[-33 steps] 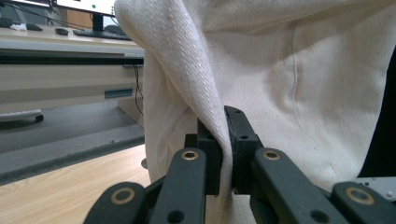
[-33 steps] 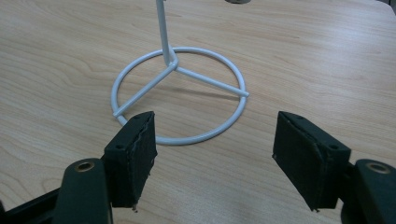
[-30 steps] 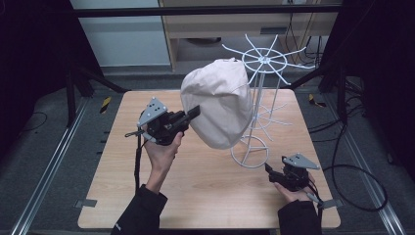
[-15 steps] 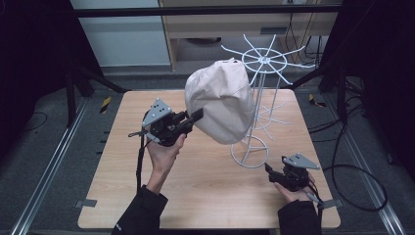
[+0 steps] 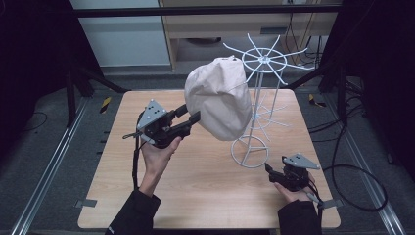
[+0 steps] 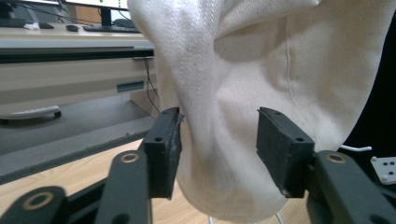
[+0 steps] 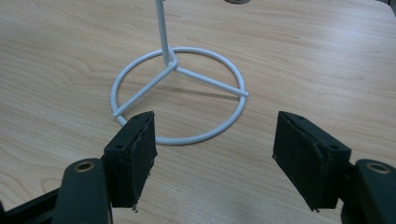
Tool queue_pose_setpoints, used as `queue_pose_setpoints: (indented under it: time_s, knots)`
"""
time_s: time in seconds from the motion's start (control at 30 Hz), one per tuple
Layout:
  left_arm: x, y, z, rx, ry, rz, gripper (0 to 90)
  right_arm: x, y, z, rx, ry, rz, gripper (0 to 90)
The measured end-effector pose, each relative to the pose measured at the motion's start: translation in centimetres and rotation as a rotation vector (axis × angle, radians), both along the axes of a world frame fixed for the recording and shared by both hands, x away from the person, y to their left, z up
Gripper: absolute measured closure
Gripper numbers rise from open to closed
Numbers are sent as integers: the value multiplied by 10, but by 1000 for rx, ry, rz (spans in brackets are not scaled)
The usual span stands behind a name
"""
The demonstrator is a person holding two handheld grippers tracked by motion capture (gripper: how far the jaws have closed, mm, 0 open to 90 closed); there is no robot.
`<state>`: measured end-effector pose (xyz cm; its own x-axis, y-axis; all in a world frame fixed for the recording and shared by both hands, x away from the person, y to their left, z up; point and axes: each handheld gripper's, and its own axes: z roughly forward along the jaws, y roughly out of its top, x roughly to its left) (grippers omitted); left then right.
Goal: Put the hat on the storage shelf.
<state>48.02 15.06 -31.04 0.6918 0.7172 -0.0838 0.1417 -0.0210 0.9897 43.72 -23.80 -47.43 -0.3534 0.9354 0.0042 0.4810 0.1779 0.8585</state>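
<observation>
A cream cloth hat (image 5: 218,98) hangs at the left side of a white wire rack (image 5: 264,61), with its top up against the rack's upper spokes. My left gripper (image 5: 191,115) is raised at the hat's lower left edge. In the left gripper view the jaws stand apart, with a hanging fold of the hat (image 6: 261,60) between them; the left pad (image 6: 163,149) just touches the cloth. My right gripper (image 5: 268,169) rests low on the table, open and holding nothing. It faces the rack's round base ring (image 7: 177,65).
The rack's base ring (image 5: 249,152) stands right of centre on the wooden table (image 5: 195,196). Thin wire arms stick out from the pole at mid height. A desk with shelves stands beyond the table's far edge, and cables lie on the floor at the right.
The hat and my left gripper have moved right, toward the rack, and the hat now sits closer against the spokes. The right gripper has stayed put.
</observation>
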Motion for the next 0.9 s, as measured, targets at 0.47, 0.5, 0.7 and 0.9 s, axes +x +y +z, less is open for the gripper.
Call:
queue_pose_setpoints:
  time_s: [0.47, 0.5, 0.7, 0.9]
  knots:
    - [-27, 44, -21, 77, 46, 64, 372, 0, -1, -1, -4, 0, -8, 298]
    - [-28, 47, -24, 84, 48, 67, 362, 0, -1, -1, -5, -1, -8, 297]
    - [-36, 67, -44, 144, 84, 103, 320, 0, -1, -1, -1, 5, -11, 288]
    - [-42, 90, -73, 167, 147, 150, 296, 0, -1, -2, -6, 6, -12, 269]
